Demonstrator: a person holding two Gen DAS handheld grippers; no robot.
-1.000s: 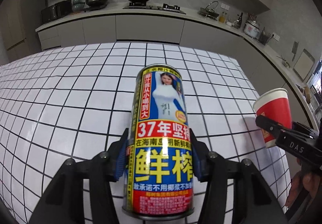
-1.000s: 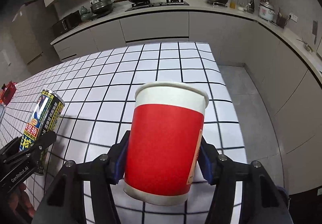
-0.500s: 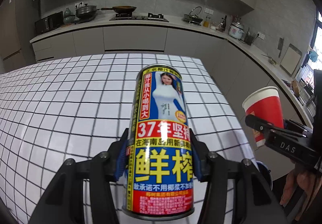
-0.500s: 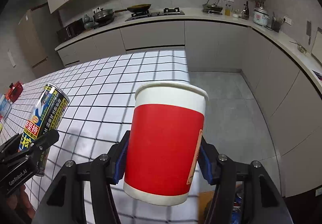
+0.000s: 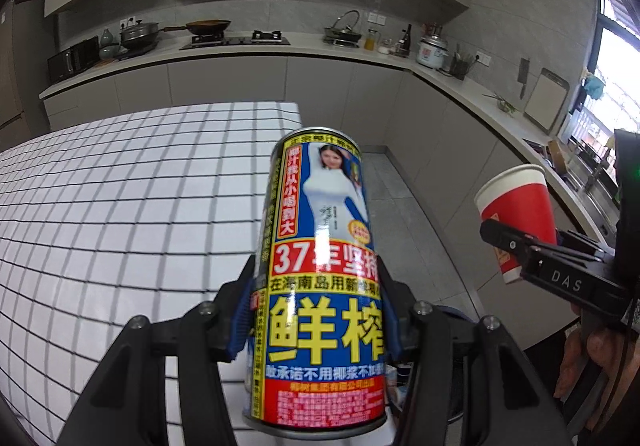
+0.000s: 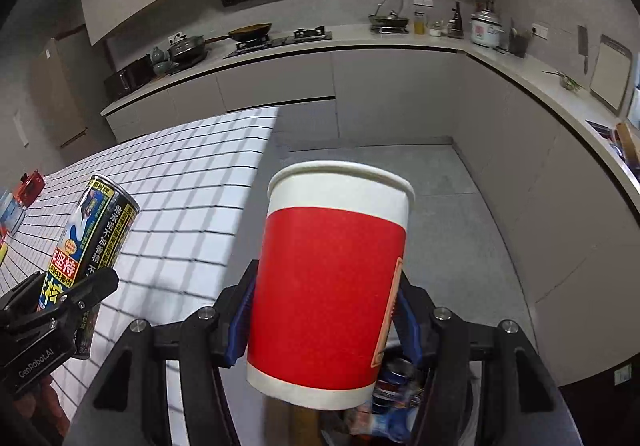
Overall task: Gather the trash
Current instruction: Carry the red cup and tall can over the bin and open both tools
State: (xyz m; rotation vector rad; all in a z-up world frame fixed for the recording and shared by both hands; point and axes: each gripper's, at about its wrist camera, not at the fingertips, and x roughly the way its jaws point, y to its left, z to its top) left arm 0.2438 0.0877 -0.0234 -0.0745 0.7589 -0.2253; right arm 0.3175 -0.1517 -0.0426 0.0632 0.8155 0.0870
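The left tongs (image 5: pixel 318 320) squeeze a tall can (image 5: pixel 322 278) over the checkered surface's (image 5: pixel 120 205) edge. The right tongs (image 6: pixel 324 322) squeeze a red paper cup (image 6: pixel 332 286). Only the right view shows trash (image 6: pixel 394 394) underneath.

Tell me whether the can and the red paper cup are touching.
Apart. The right wrist view shows tiled tabletop between the can, in the left hand-held gripper, and the red paper cup.

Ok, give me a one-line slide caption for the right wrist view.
Right gripper holds a red paper cup upright past the tiled table edge, above a bin of trash.
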